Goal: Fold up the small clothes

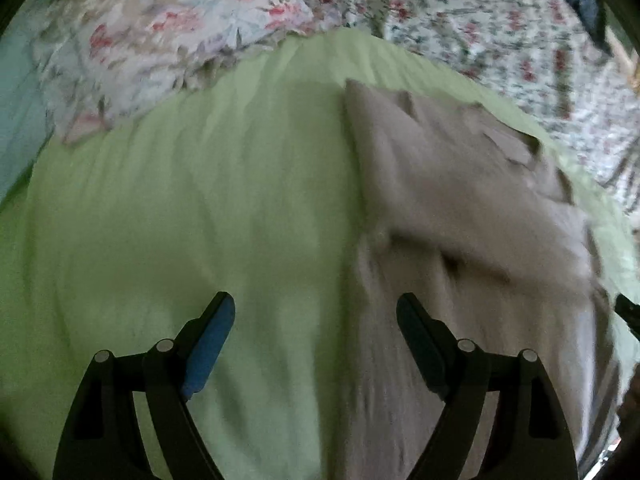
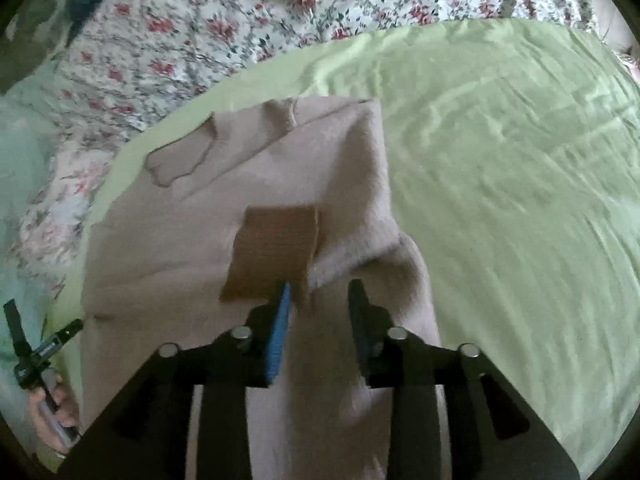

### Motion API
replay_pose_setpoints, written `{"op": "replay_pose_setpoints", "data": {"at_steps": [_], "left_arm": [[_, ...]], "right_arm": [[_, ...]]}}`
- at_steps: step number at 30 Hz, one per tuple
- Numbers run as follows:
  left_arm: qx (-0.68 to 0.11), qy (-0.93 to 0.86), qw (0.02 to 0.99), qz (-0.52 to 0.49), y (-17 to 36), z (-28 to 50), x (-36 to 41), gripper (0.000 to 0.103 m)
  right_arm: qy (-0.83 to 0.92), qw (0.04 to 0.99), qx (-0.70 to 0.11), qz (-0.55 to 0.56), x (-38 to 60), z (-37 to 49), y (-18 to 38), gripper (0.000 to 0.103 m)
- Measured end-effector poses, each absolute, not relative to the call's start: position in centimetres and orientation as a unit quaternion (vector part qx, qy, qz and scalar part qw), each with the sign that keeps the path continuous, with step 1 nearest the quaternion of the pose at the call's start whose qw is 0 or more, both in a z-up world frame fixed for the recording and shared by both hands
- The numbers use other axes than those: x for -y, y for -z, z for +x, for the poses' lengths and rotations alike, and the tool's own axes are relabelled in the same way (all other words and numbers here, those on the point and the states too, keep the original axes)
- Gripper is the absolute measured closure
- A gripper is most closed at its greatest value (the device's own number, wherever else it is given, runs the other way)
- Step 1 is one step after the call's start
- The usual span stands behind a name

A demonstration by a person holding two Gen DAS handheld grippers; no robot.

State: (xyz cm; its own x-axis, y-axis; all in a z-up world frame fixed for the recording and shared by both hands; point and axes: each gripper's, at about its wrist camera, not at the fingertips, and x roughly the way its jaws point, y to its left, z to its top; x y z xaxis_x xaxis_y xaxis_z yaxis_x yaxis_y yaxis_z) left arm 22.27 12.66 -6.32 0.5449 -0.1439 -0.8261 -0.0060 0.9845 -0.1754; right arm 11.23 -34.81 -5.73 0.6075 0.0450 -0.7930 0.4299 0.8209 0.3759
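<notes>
Beige garment [image 2: 256, 208] lies on the green sheet [image 2: 500, 168] of the bed, toward the edge that borders the floral bedding [image 2: 208, 28]. One fold looks done: a doubled layer with a brown patch [image 2: 276, 252] on top, and a loose flap near the collar end. Right gripper [image 2: 318, 294] jaws parted over the cloth, pinching nothing. Left gripper [image 1: 316, 312] jaws wide, released, over the sheet beside the garment's edge. Judged roughly midway; lower length still unfolded.

Beige garment [image 1: 460, 208] blurred, cut off at bottom edge.
</notes>
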Motion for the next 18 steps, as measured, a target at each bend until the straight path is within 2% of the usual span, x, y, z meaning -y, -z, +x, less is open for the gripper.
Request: {"op": "replay_pose_setpoints", "data": {"at_steps": [12,18], "left_arm": [[-0.502,0.160,0.841,-0.124,6.9,7.3,-12.1,0.019],[-0.511,0.217,0.817,-0.156,8.3,2.6,-12.0,0.018]], "right_arm": [[0.051,0.861,-0.398,0.311,31.4,-1.7,4.0,0.054],[0.006,0.856,-0.409,0.315,31.6,-7.0,4.7,0.053]]}}
